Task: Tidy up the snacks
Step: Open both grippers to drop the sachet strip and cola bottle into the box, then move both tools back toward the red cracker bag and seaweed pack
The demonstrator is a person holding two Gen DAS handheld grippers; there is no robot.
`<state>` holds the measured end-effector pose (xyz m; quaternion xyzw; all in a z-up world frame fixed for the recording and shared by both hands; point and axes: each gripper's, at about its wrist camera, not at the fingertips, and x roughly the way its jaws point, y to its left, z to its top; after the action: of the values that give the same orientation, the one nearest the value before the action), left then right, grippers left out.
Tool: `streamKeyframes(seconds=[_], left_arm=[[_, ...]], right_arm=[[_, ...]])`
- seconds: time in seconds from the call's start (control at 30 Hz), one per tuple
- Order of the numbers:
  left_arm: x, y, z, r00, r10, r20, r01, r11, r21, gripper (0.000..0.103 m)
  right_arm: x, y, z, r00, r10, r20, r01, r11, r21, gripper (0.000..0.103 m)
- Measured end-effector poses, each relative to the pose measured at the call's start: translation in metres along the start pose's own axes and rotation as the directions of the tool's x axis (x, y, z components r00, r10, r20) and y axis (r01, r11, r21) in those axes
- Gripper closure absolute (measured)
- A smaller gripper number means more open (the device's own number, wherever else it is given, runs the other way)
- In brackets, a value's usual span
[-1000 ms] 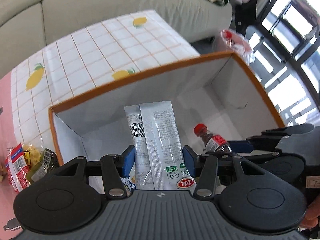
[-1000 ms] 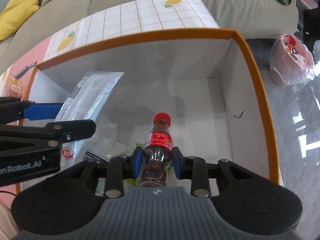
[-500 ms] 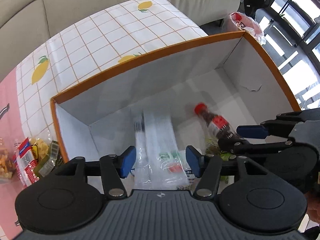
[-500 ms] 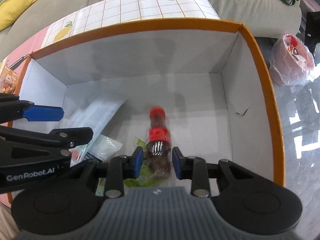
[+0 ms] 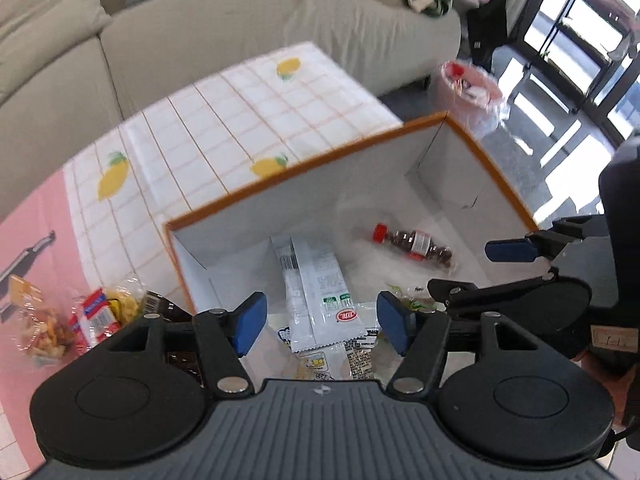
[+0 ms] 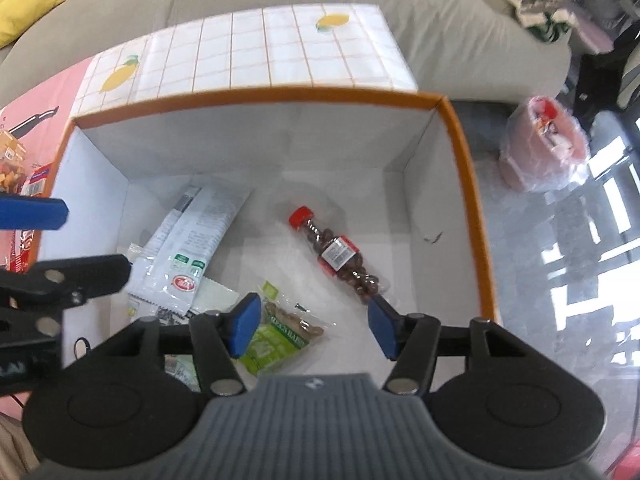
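Observation:
A white, orange-rimmed box (image 6: 468,184) (image 5: 312,172) holds the snacks. A long white packet (image 5: 320,288) (image 6: 192,248) lies on the box floor at the left. A small red-capped bottle of brown pieces (image 6: 336,254) (image 5: 414,244) lies on its side at the right. A green packet (image 6: 276,336) lies near the front. My left gripper (image 5: 322,322) hangs above the white packet, its jaws opening with nothing pressed between them. My right gripper (image 6: 312,326) hangs above the box floor, its jaws opening, the bottle lying free below.
Loose snack bags (image 5: 92,316) lie on the pink surface left of the box. A lemon-print tablecloth (image 5: 240,120) stretches behind it, then a grey sofa (image 5: 200,28). A pink bag-lined bin (image 6: 544,148) stands on the floor at the right.
Both grippers let go and rose: the white packet dropped flat into the box, and the bottle fell from upright onto its side on the box floor.

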<state>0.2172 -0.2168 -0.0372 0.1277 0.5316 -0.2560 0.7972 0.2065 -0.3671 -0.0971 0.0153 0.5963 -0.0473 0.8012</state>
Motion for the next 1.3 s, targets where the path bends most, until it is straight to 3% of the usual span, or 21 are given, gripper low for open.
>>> streamKeyframes(seconds=[0.17, 0.37, 0.5, 0.73, 0.8, 0.83, 0.93, 1.03, 1.17, 1.3], left_arm=[[-0.042, 0.006, -0.012, 0.995, 0.02, 0.1, -0.018, 1.0, -0.021, 0.029], [-0.093, 0.024, -0.039, 0.97, 0.082, 0.227, -0.069, 0.996, -0.064, 0.029], [-0.118, 0.039, -0.064, 0.938, 0.147, 0.313, -0.12, 0.987, -0.104, 0.029], [-0.147, 0.066, -0.113, 0.871, 0.261, 0.416, -0.184, 0.959, -0.218, 0.029], [-0.15, 0.078, -0.127, 0.859, 0.282, 0.428, -0.185, 0.949, -0.254, 0.029], [-0.152, 0.085, -0.134, 0.854, 0.29, 0.432, -0.184, 0.945, -0.271, 0.029], [-0.151, 0.104, -0.152, 0.851, 0.312, 0.422, -0.176, 0.927, -0.33, 0.029], [-0.147, 0.121, -0.169, 0.848, 0.333, 0.413, -0.17, 0.908, -0.382, 0.029], [-0.14, 0.144, -0.188, 0.866, 0.328, 0.377, -0.14, 0.883, -0.448, 0.029], [-0.13, 0.166, -0.207, 0.884, 0.308, 0.351, -0.102, 0.861, -0.499, 0.029]], right_arm=[[-0.042, 0.014, -0.012, 0.994, -0.006, 0.106, 0.008, 1.0, -0.026, 0.044], [-0.084, 0.042, -0.03, 0.968, 0.06, 0.245, -0.057, 0.998, -0.018, 0.044], [-0.107, 0.065, -0.05, 0.93, 0.1, 0.353, -0.102, 0.995, -0.014, 0.043], [-0.138, 0.115, -0.089, 0.843, 0.154, 0.515, -0.145, 0.988, -0.059, 0.035], [-0.141, 0.129, -0.1, 0.824, 0.17, 0.541, -0.157, 0.985, -0.07, 0.023], [-0.141, 0.136, -0.104, 0.819, 0.177, 0.546, -0.164, 0.984, -0.073, 0.022], [-0.136, 0.158, -0.114, 0.812, 0.189, 0.552, -0.178, 0.981, -0.075, 0.02], [-0.127, 0.174, -0.121, 0.808, 0.203, 0.553, -0.213, 0.976, -0.047, 0.011], [-0.115, 0.195, -0.127, 0.803, 0.194, 0.563, -0.23, 0.973, -0.008, 0.011], [-0.102, 0.214, -0.128, 0.817, 0.193, 0.544, -0.215, 0.976, -0.024, 0.011]])
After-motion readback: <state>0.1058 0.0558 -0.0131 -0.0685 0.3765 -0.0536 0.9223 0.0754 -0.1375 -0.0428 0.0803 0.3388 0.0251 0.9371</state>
